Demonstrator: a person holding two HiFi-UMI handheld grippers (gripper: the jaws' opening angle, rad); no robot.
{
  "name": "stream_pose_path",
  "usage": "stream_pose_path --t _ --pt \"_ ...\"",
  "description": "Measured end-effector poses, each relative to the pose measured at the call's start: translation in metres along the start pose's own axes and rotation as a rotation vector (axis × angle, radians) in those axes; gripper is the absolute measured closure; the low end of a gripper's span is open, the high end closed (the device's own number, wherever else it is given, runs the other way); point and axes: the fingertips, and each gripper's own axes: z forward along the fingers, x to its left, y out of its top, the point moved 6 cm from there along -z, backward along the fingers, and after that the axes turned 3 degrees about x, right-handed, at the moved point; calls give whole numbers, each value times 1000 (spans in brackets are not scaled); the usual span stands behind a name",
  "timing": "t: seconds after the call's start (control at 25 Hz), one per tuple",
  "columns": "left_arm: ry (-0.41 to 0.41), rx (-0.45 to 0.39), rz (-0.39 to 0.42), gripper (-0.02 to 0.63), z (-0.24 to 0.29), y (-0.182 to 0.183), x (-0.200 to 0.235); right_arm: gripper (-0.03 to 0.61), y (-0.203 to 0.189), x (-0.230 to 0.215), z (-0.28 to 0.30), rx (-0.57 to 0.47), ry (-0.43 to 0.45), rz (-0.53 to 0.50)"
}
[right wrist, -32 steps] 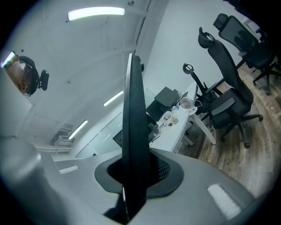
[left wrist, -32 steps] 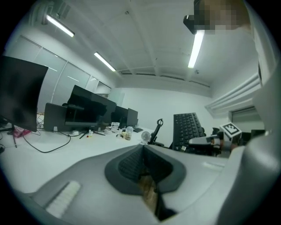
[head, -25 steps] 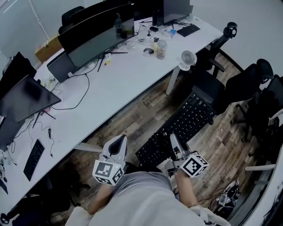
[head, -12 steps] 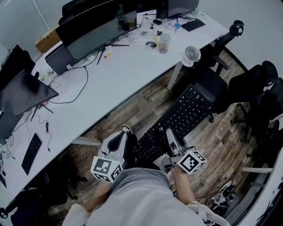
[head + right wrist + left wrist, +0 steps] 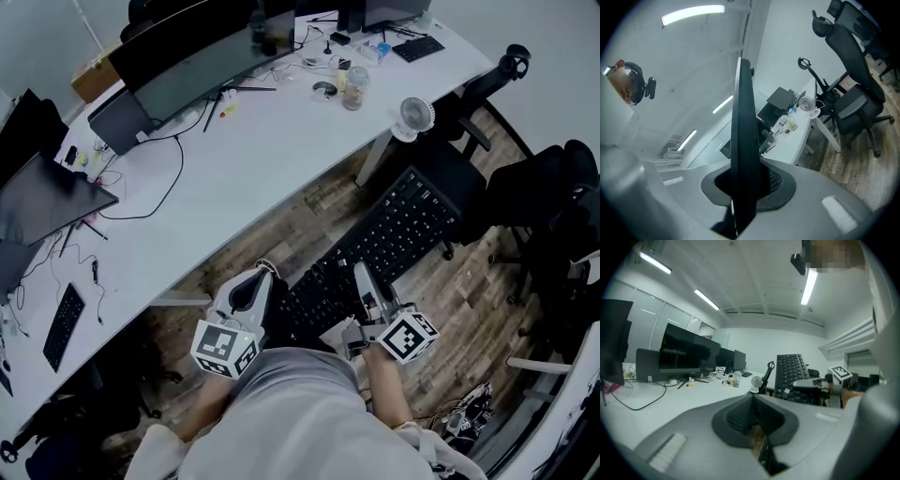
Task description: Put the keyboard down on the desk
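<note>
Black keys face up on the keyboard [image 5: 394, 239] in the head view. It hangs over the wooden floor [image 5: 281, 234] and a black chair [image 5: 459, 178], clear of the white desk [image 5: 262, 159] and running roughly along the desk's near edge. The right gripper [image 5: 361, 279] clamps the keyboard's near end. The left gripper [image 5: 261, 277] sits just beside that end, on the desk side, apart from the right one. A small fan [image 5: 415, 116] stands at the desk's edge and a wide monitor [image 5: 202, 70] stands farther back. In the left gripper view, the left gripper [image 5: 752, 397] has its jaws brought together at the tips with nothing between them. The desk [image 5: 647, 404] spreads out on the left with the monitor [image 5: 686, 352] and the fan [image 5: 756, 381] on it. To the right, the keyboard [image 5: 790, 373] shows its rows of keys, raised in the air, with the right gripper [image 5: 801, 384] closed on its lower part. In the right gripper view, the right gripper [image 5: 746, 164] has both pads pressed on the keyboard [image 5: 743, 117], which is seen edge-on as a thin dark blade rising straight up from between the jaws. Beyond it lie the desk [image 5: 799, 136], the fan [image 5: 806, 104], a chair [image 5: 855, 98] and the floor [image 5: 853, 159].
</note>
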Motion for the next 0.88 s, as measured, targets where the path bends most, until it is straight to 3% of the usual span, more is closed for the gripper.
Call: stream_pose_path --t 0.24,0.52,0.88 --pt "20 2 -37 614 38 18 48 509 13 -10 62 35 -8 12" --pt "49 -12 -58 614 42 19 61 509 17 -11 74 57 22 21" --pt "60 -19 -97 614 81 50 127 509 37 -15 154 83 -2 37"
